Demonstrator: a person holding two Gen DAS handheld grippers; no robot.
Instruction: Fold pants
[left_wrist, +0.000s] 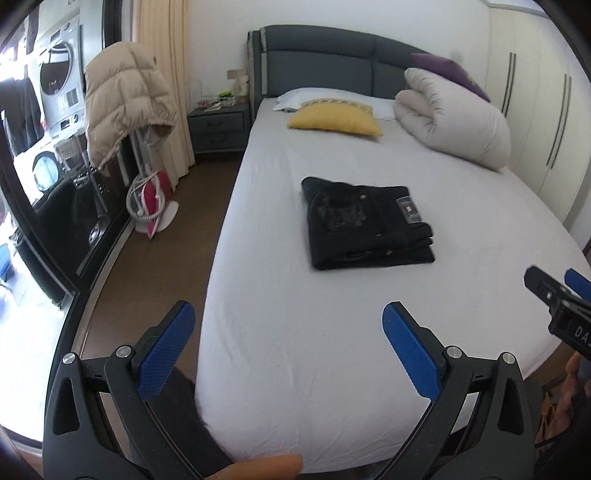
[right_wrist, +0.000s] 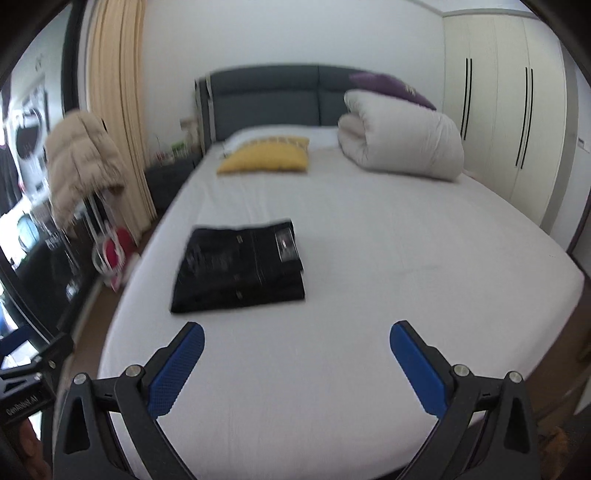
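Note:
Black pants (left_wrist: 369, 223) (right_wrist: 240, 264) lie folded into a compact rectangle on the white bed sheet (left_wrist: 314, 332) (right_wrist: 369, 295), a label patch facing up. My left gripper (left_wrist: 290, 314) is open above the foot of the bed, well short of the pants, nothing between its blue pads. My right gripper (right_wrist: 295, 332) is also open and empty, back from the pants toward the bed's foot. In the left wrist view the right gripper's tip (left_wrist: 554, 291) shows at the right edge. The left tool's body shows at the lower left of the right wrist view.
A yellow cushion (left_wrist: 334, 120) (right_wrist: 266, 155), a rolled white duvet (left_wrist: 454, 118) (right_wrist: 402, 140) and a purple pillow (left_wrist: 450, 72) lie by the grey headboard (left_wrist: 317, 66). A beige jacket (left_wrist: 125, 103) hangs left of the bed. White wardrobes (right_wrist: 509, 110) stand at the right.

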